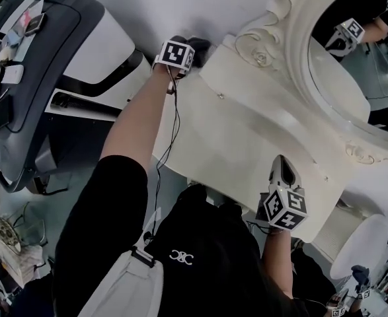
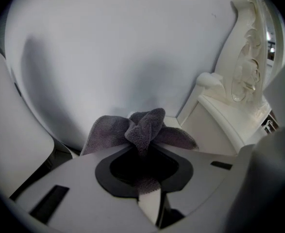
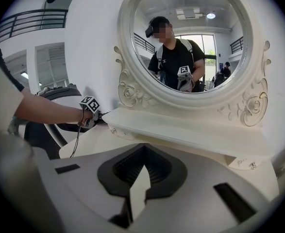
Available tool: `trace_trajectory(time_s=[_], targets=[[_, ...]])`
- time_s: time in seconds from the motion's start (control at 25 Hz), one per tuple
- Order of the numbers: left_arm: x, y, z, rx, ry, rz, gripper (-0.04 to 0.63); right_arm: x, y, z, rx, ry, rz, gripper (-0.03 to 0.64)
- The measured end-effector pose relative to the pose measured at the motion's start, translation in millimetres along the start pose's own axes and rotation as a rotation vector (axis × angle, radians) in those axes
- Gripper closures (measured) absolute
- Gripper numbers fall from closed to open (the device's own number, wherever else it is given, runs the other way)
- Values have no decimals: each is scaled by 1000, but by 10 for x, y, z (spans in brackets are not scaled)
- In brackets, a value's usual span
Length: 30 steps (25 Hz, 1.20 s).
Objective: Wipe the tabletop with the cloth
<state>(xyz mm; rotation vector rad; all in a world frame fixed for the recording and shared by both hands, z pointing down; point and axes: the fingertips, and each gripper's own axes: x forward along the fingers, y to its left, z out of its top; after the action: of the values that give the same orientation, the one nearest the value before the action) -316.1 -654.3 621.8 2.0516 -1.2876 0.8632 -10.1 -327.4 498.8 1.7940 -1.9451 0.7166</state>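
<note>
Looking down, cloth: a small dark lump [image 1: 201,44] at the far corner of the tabletop [image 1: 246,137], toward 12 o'clock in the head view, where the table meets the wall.
Looking down, left gripper: the left gripper [image 1: 192,53] is on an outstretched arm, with the cloth at its tip.
Looking down, right gripper: the right gripper [image 1: 283,167] hovers over the near edge at 4 o'clock, well apart from the cloth, which lies at its 11 o'clock.
Left gripper view, hold: the left gripper [image 2: 143,152] is clamped on a bunched fold of the grey cloth [image 2: 142,127]. Loose flaps spread to 9 and 3 o'clock beyond the tips.
Left gripper view, surroundings: the pale wall [image 2: 123,47] fills 12 o'clock, and the carved mirror frame [image 2: 249,57] stands at 2 o'clock.
Left gripper view, handling: the cloth looks like soft, light, grippy terry. It would probably sag and bunch up instead of pushing flat. A pinch on a gathered fold suits it, with the flaps pressed down to drag.
Right gripper view, state: the right gripper [image 3: 141,171] has its jaws together with nothing between them.
Right gripper view, scene: the other gripper [image 3: 96,114] is at 10 o'clock, at the table's far end. The cloth is too small to make out here. The round mirror [image 3: 191,38] is at 12 o'clock.
</note>
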Motion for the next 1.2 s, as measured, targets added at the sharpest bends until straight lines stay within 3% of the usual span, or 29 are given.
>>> trace_trajectory(time_s=[0.12,0.48,0.84,1.2], targets=[[-131,26,-205,15,26,20,529,1,43,12,-6,-15,20,612],[-772,80,-985,8,40,-21,529,19,487,37,-44,-47,136,611],[-1335,201,-1670,-89,10,32,529,37,879,27,-86,-65,261,612],[-1717,-58,-2213,-284,-56,65,529,-51,944,-11,-115,-67,337,612]])
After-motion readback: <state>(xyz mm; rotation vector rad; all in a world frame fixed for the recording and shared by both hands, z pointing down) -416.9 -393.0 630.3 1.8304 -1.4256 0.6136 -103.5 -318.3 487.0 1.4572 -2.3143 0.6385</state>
